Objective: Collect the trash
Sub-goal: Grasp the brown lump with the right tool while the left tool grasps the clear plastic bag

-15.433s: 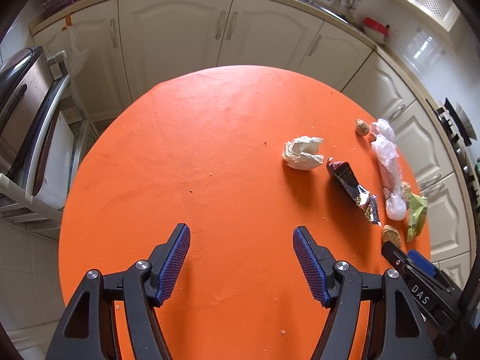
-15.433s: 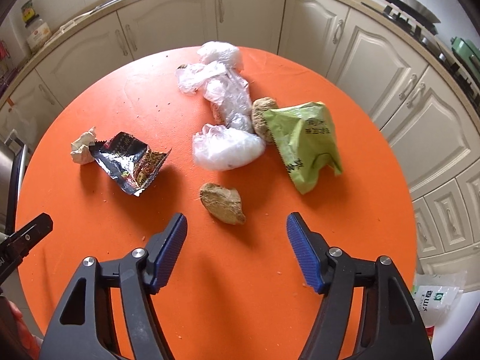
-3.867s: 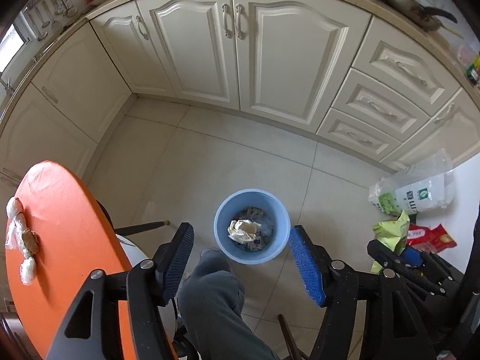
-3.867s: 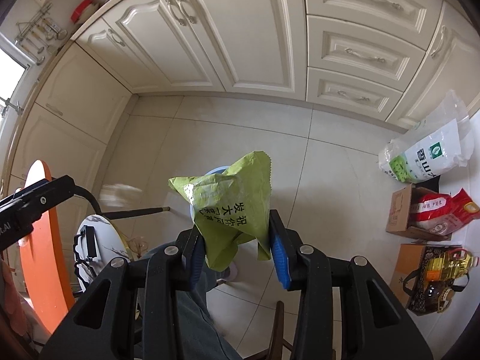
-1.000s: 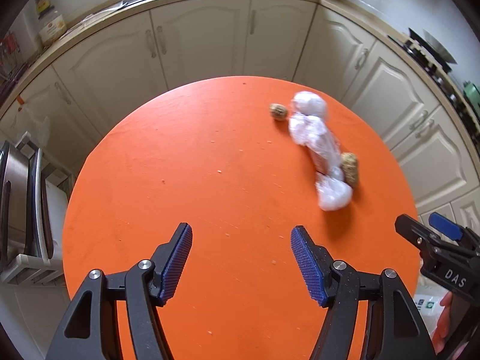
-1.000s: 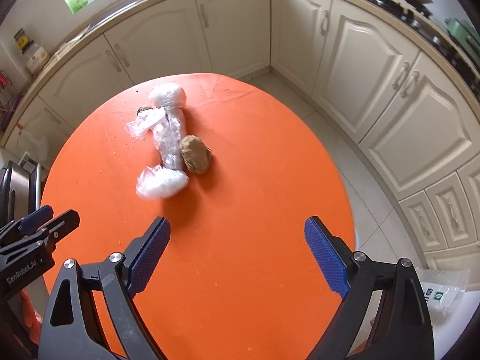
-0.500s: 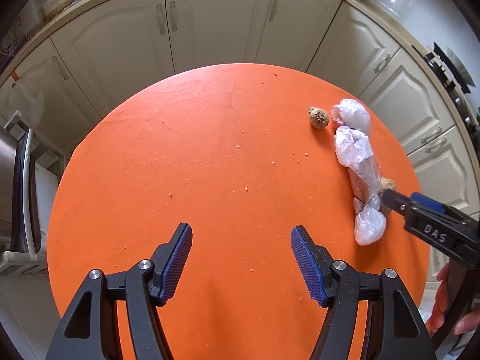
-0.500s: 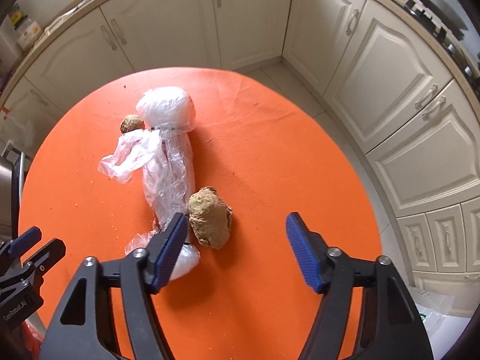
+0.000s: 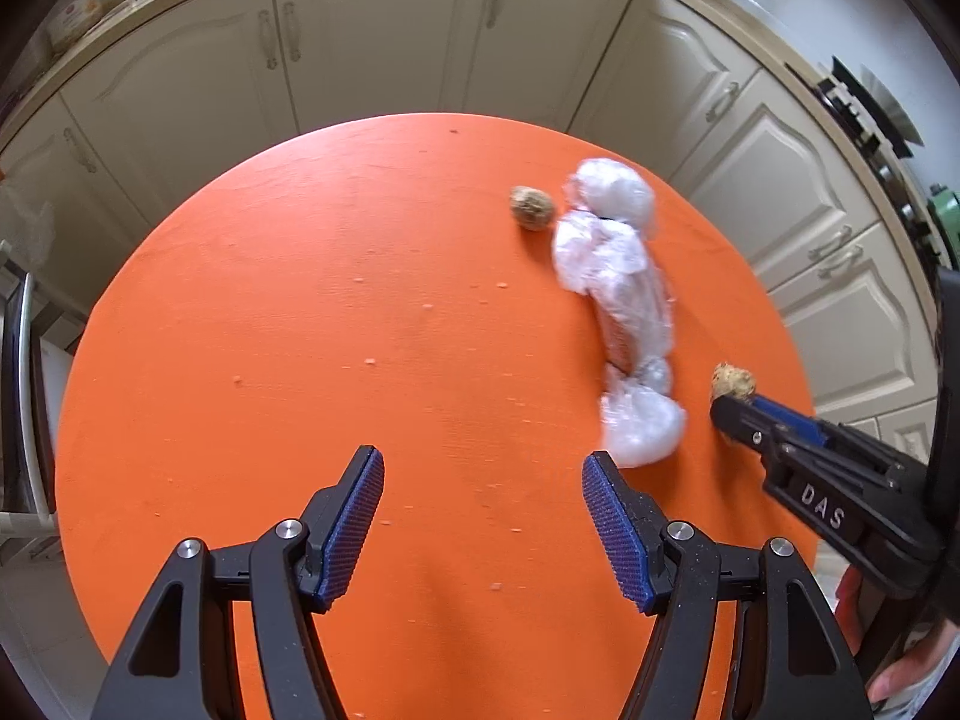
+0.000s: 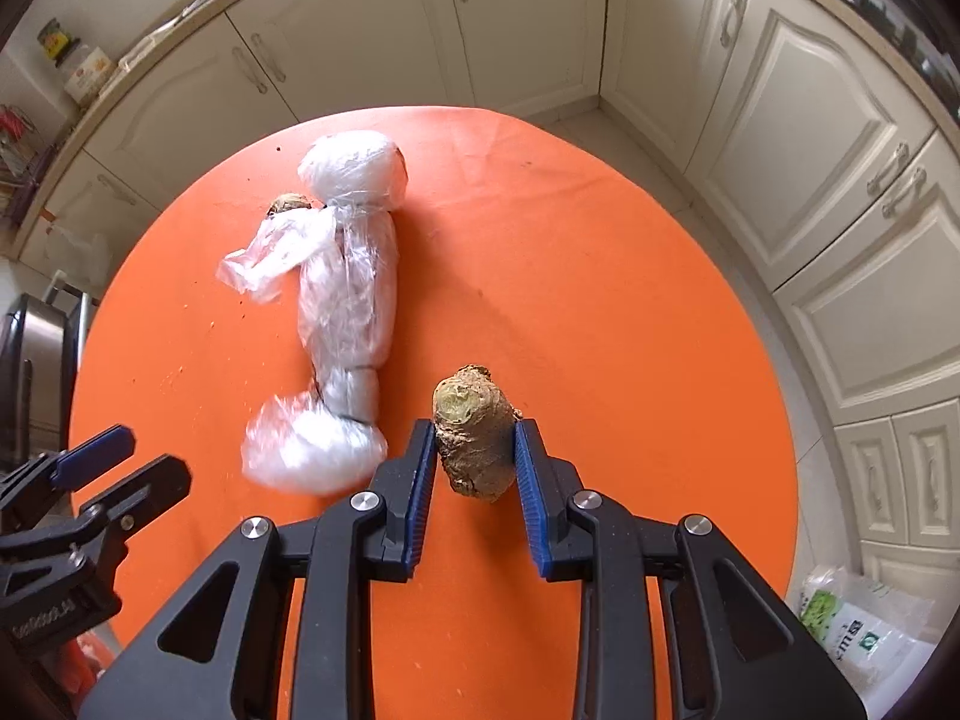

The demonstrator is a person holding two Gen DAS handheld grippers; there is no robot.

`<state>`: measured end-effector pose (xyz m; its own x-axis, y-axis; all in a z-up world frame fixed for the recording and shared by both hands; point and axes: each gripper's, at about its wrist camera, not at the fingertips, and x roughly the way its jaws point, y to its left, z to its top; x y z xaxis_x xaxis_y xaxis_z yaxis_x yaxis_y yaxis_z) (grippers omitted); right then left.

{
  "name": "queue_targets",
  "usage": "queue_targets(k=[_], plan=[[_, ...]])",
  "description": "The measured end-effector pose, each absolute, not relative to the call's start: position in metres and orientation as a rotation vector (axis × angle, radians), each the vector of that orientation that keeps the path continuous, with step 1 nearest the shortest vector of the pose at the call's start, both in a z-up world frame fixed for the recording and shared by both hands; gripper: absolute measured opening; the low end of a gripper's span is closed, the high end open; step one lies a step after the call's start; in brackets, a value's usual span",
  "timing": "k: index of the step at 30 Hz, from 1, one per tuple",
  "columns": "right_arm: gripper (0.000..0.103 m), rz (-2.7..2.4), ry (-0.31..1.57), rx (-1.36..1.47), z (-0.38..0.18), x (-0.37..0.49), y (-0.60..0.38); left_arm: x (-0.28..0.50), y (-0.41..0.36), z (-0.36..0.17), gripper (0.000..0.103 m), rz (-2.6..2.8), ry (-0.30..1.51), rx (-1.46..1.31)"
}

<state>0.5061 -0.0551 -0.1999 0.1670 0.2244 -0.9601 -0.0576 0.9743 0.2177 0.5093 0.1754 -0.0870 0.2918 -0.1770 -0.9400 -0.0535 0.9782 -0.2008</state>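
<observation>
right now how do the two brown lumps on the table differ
The near brown lump is bigger and oblong, clamped by the right hand-held gripper; the far brown lump is small and round, lying free beside the plastic wrap bundle. Both are rough, tan and on the orange table.

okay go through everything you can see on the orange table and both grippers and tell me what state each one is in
Right gripper: jaws closed on the ginger piece.
Ginger piece: clamped between the blue pads, cut end facing away from the camera rig.
Left gripper: jaws open, holding nothing.
Plastic wrap bundle: crumpled, lying on the table.
Small brown lump: lying loose beside the bundle's far end.
Orange table: dotted with crumbs.
</observation>
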Motion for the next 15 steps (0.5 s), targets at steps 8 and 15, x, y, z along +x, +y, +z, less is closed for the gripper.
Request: queue_targets(k=[8,15], plan=[[0.027,0.183,1.318,0.206,-0.177,0.477,-0.103,0.532,0.135,-0.086,0.072,-0.094,1.276,-0.224],[0.027,0.175,1.271,0.236,-0.168,0.486,-0.13,0.566,0.108,-0.107,0.072,-0.02,1.283,-0.233]])
